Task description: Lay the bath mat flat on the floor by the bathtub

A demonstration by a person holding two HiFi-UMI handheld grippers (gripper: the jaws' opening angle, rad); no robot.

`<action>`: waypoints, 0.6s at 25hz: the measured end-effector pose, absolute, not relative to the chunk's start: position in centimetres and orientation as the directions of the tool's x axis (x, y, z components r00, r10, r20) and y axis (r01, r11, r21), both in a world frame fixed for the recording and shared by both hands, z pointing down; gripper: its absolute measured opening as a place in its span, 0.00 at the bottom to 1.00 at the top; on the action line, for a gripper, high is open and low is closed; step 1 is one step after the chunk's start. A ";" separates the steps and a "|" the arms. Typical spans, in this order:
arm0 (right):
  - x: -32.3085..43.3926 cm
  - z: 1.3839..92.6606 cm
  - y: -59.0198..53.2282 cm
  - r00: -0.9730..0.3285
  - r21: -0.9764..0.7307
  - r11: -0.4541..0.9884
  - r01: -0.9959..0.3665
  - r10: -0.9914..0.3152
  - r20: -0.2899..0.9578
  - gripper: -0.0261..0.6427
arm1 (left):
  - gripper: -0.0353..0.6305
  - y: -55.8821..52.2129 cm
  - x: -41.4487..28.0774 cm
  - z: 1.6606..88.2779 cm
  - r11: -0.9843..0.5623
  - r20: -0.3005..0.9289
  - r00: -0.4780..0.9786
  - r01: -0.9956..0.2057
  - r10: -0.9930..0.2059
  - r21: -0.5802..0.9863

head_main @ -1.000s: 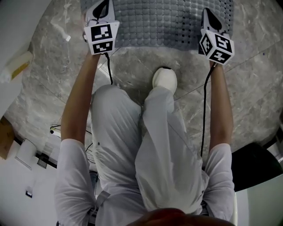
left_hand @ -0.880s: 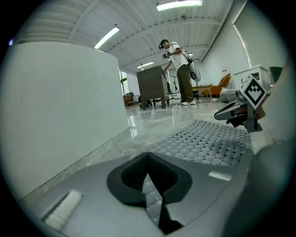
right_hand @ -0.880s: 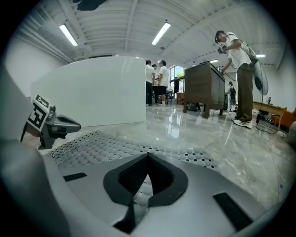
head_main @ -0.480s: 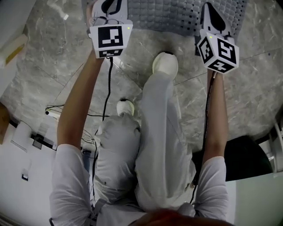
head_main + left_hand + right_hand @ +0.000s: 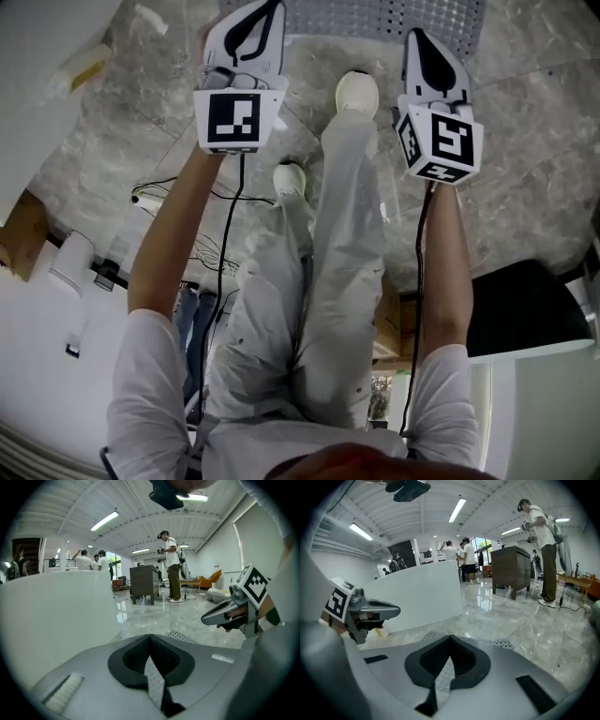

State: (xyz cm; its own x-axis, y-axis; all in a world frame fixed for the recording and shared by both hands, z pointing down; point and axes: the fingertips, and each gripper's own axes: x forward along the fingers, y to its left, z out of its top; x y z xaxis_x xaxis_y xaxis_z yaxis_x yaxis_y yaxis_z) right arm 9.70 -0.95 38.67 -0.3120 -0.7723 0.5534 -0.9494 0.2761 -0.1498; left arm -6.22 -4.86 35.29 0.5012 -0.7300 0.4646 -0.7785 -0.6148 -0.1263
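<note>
Bath mat pinched at its near edge, grey and perforated, stretched along the top edge of the head view. Left gripper clamped shut on a quilted grey fold of it, wedged in the dark notch at bottom centre of the left gripper view. Right gripper likewise closed on its own fold (same quilted strip, bottom centre of the right gripper view). Held well apart, one toward each end of that edge, most likely to keep the sheet wide and free of creases on the way down. Both pointed forward and roughly level, judging by the room seen straight ahead past the jaws. Beyond the jaws, only a narrow perforated sliver of mat visible; contact of the far edge with the floor impossible to tell. Further out: grey marble floor below, a white shoe just short of the mat in the upper centre, and a white wall, presumably the bathtub, filling the left of the left gripper view. Laying flat not yet done; next, probably a level lowering of both ends together beside that wall.
</note>
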 end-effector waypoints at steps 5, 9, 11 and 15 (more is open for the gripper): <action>11.4 27.3 0.8 -0.254 -0.173 0.190 -0.966 -0.808 0.531 0.04 | 0.05 -2.9 -5.5 22.8 -0.636 0.456 0.532 -0.765 -0.714 -0.103; 12.6 16.5 2.6 -0.225 -0.200 0.135 -0.970 -0.808 0.545 0.04 | 0.05 -1.3 -6.8 11.9 -0.602 0.494 0.500 -0.797 -0.711 -0.059; 13.1 11.0 3.1 -0.221 -0.209 0.125 -0.970 -0.812 0.540 0.04 | 0.05 -1.1 -7.1 6.2 -0.581 0.482 0.487 -0.812 -0.728 -0.057; 13.6 -0.5 2.7 -0.236 -0.210 0.149 -0.966 -0.839 0.490 0.04 | 0.05 -1.7 -6.6 -4.8 -0.578 0.433 0.489 -0.810 -0.757 -0.098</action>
State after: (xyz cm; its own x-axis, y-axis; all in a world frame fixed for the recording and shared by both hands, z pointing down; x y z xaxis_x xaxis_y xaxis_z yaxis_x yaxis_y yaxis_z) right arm 13.58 2.68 -0.48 -0.2360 -0.8394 0.4895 -0.9663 0.1494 -0.2097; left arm -6.55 -1.67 -4.80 0.4887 -0.7575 0.4329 -0.8098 -0.5784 -0.0980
